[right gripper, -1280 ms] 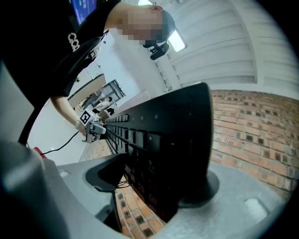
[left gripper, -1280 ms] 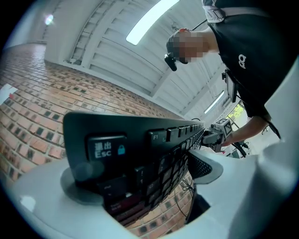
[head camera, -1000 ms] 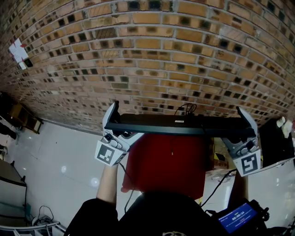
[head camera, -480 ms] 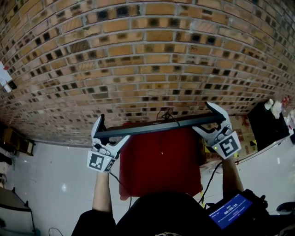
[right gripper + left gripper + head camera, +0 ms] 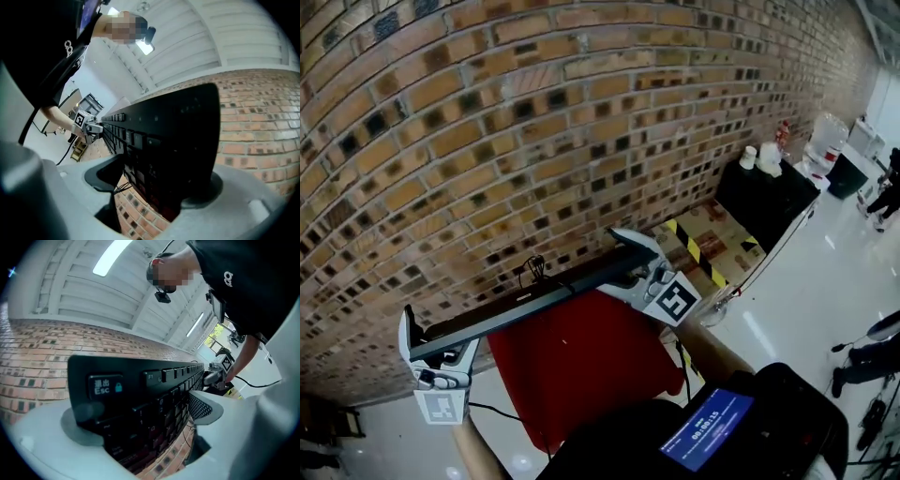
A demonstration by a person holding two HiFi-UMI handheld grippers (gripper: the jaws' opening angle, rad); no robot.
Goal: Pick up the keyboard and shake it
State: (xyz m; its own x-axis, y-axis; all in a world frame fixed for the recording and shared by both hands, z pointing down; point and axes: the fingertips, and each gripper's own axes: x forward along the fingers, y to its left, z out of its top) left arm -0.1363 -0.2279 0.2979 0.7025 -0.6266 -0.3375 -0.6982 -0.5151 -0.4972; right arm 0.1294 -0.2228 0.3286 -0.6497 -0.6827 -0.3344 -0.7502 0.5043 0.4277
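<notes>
**A:** The keyboard [image 5: 534, 302] is up in the air! It's one long black plastic slab, in front of the brick wall [image 5: 534, 141] and above the red cloth [image 5: 581, 366].

**B:** And it's tilted. The end at the left gripper [image 5: 431, 352] sits low, and the end at the right gripper [image 5: 637, 262] rides high.

**A:** Grip check?

**B:** The left jaws are clamped on the Esc end, with one smooth pale pad behind the slab and one perforated pad on the key face. The right jaws have just been easing wider, but the other short end sits between them with a pad on each face, so it's gripped.

**A:** Textures?

**B:** Matte casing, rows of squared keycaps, and white print on the Esc key [image 5: 105, 385]. There are two grippers in smooth pale grey plastic, and each carries one marker cube [image 5: 675, 302] with black-and-white squares.

**A:** One thin black cable [image 5: 532, 270] loops up off the keyboard's back edge.

**B:** The wall is rough, with orange-brown bricks, darker ones scattered among them and pale mortar lines. The cloth is plain, flat red.

**A:** And one dark device [image 5: 705, 433] with a lit blue screen sits down by the person's body.
</notes>
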